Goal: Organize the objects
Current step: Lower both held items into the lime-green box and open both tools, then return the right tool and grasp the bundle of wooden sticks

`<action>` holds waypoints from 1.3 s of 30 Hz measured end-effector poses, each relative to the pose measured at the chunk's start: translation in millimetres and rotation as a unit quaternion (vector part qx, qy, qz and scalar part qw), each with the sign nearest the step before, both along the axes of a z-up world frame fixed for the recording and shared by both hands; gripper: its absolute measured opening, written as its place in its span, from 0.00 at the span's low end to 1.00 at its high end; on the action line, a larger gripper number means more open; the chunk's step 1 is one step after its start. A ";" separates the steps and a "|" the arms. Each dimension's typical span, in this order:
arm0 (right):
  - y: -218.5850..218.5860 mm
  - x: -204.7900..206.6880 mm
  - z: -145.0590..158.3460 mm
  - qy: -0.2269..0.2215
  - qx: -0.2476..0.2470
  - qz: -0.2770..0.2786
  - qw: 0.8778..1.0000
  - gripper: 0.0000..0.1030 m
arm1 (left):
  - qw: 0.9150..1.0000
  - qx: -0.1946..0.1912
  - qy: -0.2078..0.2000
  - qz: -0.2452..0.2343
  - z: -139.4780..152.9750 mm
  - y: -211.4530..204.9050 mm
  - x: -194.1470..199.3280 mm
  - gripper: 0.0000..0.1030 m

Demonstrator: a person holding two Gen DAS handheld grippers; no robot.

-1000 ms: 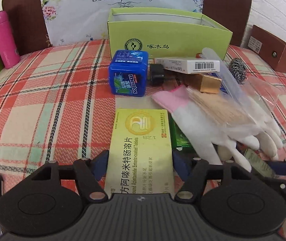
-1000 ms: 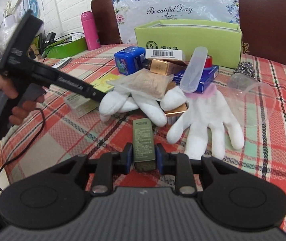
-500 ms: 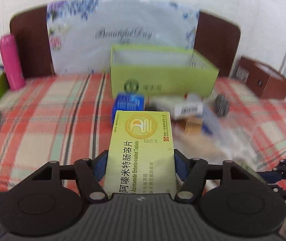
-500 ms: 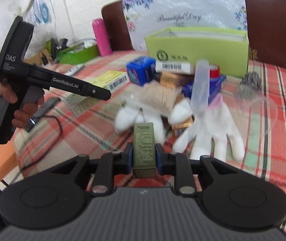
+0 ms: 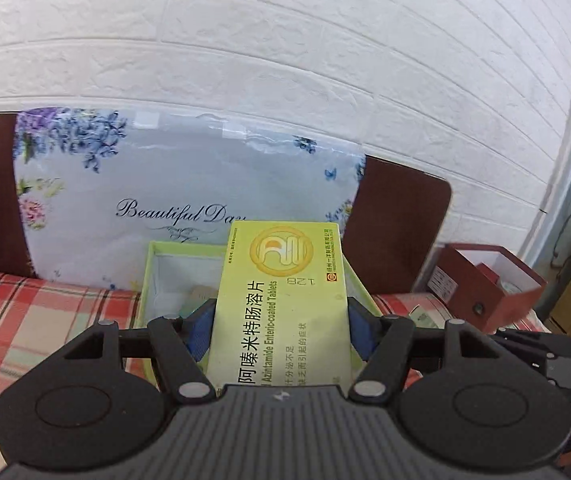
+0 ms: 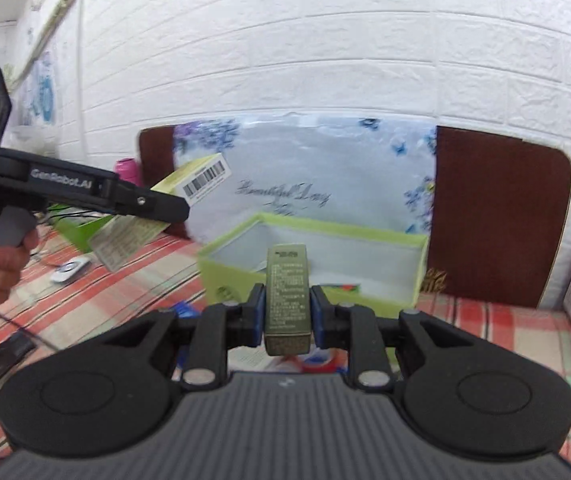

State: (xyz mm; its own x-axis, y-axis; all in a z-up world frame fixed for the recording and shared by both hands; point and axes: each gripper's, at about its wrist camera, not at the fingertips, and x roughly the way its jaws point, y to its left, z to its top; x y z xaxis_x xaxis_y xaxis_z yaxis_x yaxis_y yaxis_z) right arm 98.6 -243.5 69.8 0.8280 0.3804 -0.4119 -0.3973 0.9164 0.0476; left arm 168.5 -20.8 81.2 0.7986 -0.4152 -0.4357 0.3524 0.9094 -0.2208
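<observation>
Right gripper (image 6: 287,312) clamps an olive box (image 6: 287,300) before the green bin (image 6: 381,240).

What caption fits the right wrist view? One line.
Right tongs grip an olive box above the green bin.

Both grippers are black plastic. The right gripper (image 6: 287,316) has a ribbed grey body, round discs at both sides, silver screws and blue pads (image 6: 260,314). The left gripper (image 6: 173,205) has white letters "GenRobot.AI" on its arm.

Left gripper (image 5: 281,320) clamped wide; right gripper (image 6: 287,312) clamped narrow.
</observation>
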 end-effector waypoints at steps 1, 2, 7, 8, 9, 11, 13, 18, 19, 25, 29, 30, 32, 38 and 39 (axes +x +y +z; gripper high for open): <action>-1.0 13.6 0.2 0.002 -0.001 -0.008 1.000 0.22 | 1.000 0.004 0.000 0.003 -1.6 -5.0 13.0 0.67; -0.5 27.2 -1.1 0.004 -0.004 -0.014 1.000 0.22 | 1.000 0.008 0.002 0.005 -3.8 -8.8 24.6 0.67; 4.0 93.0 -18.6 0.025 -0.020 -0.044 0.999 0.22 | 0.999 0.019 0.037 0.008 -26.0 -22.4 83.3 0.67; 5.9 105.5 -23.7 0.032 -0.027 -0.046 0.998 0.22 | 0.999 0.023 0.044 0.009 -31.0 -24.5 93.3 0.67; 7.6 117.8 -29.2 0.040 -0.033 -0.051 0.997 0.22 | 0.998 0.026 0.050 0.009 -35.9 -26.0 101.6 0.67; 11.3 137.8 -39.1 0.055 -0.044 -0.055 0.996 0.22 | 0.998 0.031 0.063 0.006 -45.5 -28.6 116.6 0.67; 15.6 156.7 -51.3 0.070 -0.055 -0.060 0.994 0.22 | 0.997 0.038 0.068 0.009 -55.5 -30.4 128.5 0.68; 26.5 180.1 -76.3 0.094 -0.076 -0.047 0.992 0.64 | 0.994 0.053 0.087 0.035 -77.9 -27.6 149.9 0.85; 27.0 177.6 -77.8 0.087 -0.077 -0.046 0.992 0.74 | 0.994 0.044 0.096 0.035 -80.3 -22.5 150.5 0.85; 13.1 128.8 -49.3 0.005 -0.066 -0.058 0.996 0.99 | 0.996 0.018 0.061 0.056 -54.7 1.4 106.7 0.85; -6.2 76.5 -21.0 -0.030 -0.031 -0.083 0.996 1.00 | 0.997 0.036 0.043 0.050 -33.4 3.4 51.6 0.85; -10.5 61.6 -15.1 -0.034 -0.020 -0.085 0.996 1.00 | 0.997 0.037 0.038 0.047 -31.3 4.3 37.3 0.85; -15.4 37.6 -8.5 -0.038 -0.006 -0.078 0.996 1.00 | 0.998 0.041 0.035 0.042 -32.0 2.9 10.4 0.85; -17.1 -27.6 -20.8 -0.015 0.010 -0.067 0.998 1.00 | 0.996 0.048 0.060 0.049 -54.1 6.3 -55.1 0.85; -16.0 -36.1 -26.1 -0.006 0.011 -0.069 0.998 1.00 | 0.996 0.047 0.066 0.047 -58.9 8.1 -64.0 0.85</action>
State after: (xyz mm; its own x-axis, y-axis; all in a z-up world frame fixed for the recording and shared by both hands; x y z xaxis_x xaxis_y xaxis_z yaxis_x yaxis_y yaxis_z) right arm 62.5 -259.5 43.7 0.8776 0.2720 -0.3949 -0.2684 0.9611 0.0655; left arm 104.5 -12.7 22.3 0.7646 -0.2943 -0.5733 0.2387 0.9557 -0.1722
